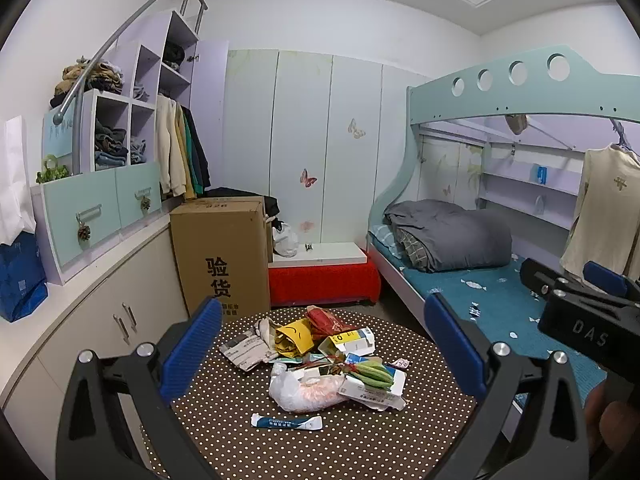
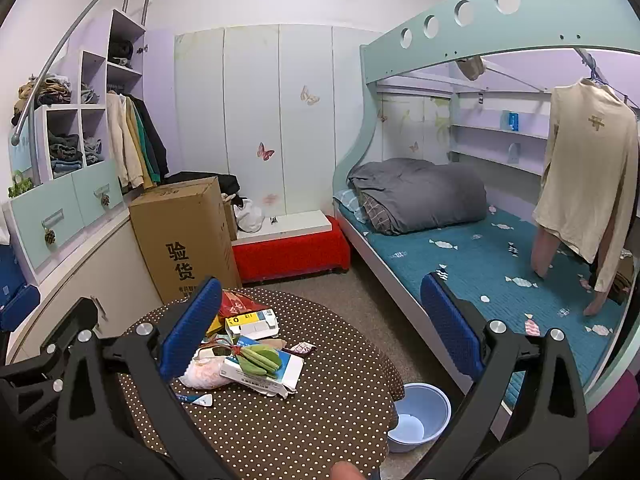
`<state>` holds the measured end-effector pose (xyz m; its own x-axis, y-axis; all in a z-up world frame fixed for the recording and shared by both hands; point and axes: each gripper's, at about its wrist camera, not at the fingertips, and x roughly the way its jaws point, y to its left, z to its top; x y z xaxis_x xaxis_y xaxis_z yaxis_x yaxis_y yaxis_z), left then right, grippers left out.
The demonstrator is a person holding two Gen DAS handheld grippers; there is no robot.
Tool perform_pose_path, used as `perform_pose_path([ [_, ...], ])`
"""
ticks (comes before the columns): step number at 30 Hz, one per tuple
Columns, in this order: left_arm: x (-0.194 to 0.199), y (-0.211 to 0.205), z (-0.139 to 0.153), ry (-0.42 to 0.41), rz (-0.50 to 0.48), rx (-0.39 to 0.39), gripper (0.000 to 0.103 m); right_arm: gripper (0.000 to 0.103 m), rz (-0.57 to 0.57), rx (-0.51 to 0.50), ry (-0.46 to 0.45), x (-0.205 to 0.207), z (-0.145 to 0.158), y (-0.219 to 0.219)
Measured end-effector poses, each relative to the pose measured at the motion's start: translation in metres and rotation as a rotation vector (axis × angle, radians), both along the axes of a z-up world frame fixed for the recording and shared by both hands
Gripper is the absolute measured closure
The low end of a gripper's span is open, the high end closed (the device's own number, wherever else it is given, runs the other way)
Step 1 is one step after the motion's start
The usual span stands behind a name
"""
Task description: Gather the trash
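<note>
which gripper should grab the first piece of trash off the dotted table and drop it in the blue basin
Right, probably. The blue basin sits on the floor at the table's right edge, seen only from the right gripper. Both grippers are open and empty above the trash pile.

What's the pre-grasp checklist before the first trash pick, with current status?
1. Left hand-held gripper open, nothing held: ok.
2. Right hand-held gripper open, nothing held: ok.
3. Trash pile in view on the polka-dot table: ok.
4. Blue basin on the floor right of the table, open: ok; whether it is the trash bin: cannot tell.
5. Loose sachet lies apart from the pile, easy single pick: ok.
6. Grippers clear of each other: ok.
</note>
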<state>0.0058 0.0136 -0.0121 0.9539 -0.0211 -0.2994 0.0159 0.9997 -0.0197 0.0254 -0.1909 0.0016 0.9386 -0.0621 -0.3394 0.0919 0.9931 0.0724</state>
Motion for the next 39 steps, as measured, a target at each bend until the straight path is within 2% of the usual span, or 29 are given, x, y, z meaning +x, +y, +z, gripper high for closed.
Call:
perform_pose_path([
  [10,0.014,0.011,-0.023,0.059,0.002,-0.006,0.004,0.006,0.008,-0.013,0.050,0.015,-0.013,0.003],
  [13,0.022,0.018,-0.039,0.105,0.014,0.001,0.004,0.006,0.010,-0.022,0.081,0.025,-0.023,0.004],
  [26,0.060,0.064,-0.116,0.301,0.052,0.006,0.004,0.006,0.096,-0.032,0.320,0.086,-0.108,0.024],
  [32,0.081,0.061,-0.159,0.397,-0.053,0.069,0.004,0.006,0.104,-0.041,0.400,0.105,-0.139,0.025],
  [39,0.111,0.046,-0.206,0.482,-0.219,0.239,0.004,0.006,0.104,-0.042,0.460,0.116,-0.160,0.024],
])
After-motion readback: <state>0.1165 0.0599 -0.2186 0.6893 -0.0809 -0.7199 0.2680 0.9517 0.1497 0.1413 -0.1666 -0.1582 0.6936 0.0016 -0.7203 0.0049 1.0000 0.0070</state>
